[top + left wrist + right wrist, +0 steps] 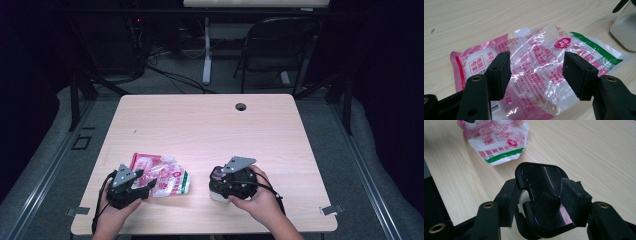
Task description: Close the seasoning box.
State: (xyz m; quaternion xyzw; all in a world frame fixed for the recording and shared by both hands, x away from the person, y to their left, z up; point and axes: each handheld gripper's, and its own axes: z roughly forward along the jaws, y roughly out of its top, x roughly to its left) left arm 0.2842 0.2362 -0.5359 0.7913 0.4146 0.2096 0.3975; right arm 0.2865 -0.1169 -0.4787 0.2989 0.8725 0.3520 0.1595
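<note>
The bag (534, 72) lies flat on the worktop (210, 125), under and just ahead of the left tool (536, 75). The jar (544, 202) stands to the bag's right, between the right tool's (539, 202) jaws. Bag and jar are near, not touching.

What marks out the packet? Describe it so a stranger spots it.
On the table, go to the near left corner, ahead of the left gripper. The packet lies flat there: crinkly clear plastic with pink print and a green stripe, unlike the black-lidded jar to its right.
</note>
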